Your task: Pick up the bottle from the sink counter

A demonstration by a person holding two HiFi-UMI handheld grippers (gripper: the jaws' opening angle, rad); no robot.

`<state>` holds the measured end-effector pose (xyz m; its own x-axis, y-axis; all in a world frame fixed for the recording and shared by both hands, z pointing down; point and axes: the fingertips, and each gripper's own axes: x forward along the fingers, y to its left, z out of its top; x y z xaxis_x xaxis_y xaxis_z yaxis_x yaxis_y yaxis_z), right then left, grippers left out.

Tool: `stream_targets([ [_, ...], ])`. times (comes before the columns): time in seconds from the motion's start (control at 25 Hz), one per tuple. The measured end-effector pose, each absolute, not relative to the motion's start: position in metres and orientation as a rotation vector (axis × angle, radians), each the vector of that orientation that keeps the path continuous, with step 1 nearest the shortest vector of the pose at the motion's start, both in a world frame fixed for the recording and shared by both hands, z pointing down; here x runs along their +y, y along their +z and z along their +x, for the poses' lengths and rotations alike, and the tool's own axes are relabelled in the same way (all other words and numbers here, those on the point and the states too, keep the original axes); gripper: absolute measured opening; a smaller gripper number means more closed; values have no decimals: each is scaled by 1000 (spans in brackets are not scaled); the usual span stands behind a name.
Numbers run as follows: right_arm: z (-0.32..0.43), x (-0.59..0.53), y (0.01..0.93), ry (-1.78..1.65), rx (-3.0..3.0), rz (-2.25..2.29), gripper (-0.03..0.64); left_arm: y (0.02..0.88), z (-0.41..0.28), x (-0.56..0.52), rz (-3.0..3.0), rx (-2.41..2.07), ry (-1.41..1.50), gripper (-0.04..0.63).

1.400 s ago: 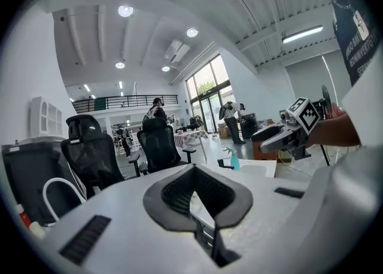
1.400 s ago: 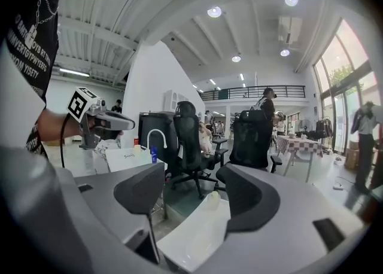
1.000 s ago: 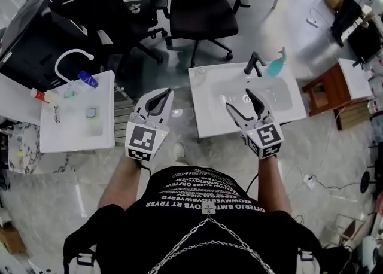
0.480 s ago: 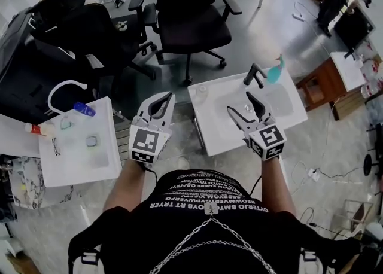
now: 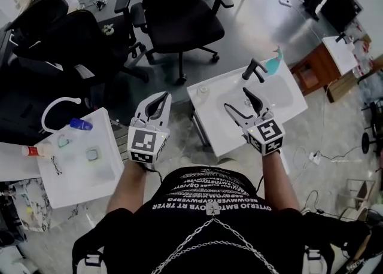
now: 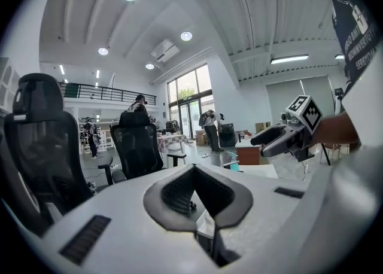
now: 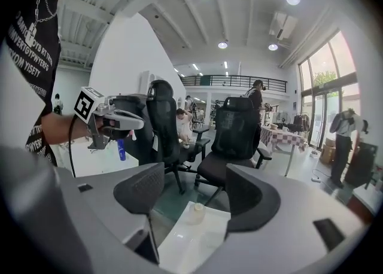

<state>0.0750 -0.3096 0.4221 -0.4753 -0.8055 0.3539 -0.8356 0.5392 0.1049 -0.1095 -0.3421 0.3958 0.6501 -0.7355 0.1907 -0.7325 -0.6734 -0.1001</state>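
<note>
Office chairs surrounded a white sink counter (image 5: 210, 124) where a small pale bottle (image 5: 202, 90) stood at one corner, held by neither gripper. The right gripper (image 5: 235, 99) hovered open nearby and the left gripper (image 5: 161, 97) was closed and empty, so grasping and lifting apparently remained.

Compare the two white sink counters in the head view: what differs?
Faucet: the left counter has a white arched faucet; the right counter has a black faucet.
Bottles: a blue bottle and a red-capped bottle are on the left counter; a teal spray bottle and a small clear bottle are on the right counter.
Shared: both are white and rectangular, each with a basin.
</note>
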Motion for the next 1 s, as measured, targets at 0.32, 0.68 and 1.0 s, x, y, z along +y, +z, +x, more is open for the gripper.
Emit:
stream_targets([
  [0.32,68,-338,462,200,-2397,1280,299,412,-100,-362,-2871,1244,-368,5],
  [0.68,72,-382,545,326,-2396,1123,302,425,-103,-397,-2812,1394,-440,5],
  [1.0,66,-409,625,406,-2398,926,310,442,-94,-421,-2749,1542,-510,5],
])
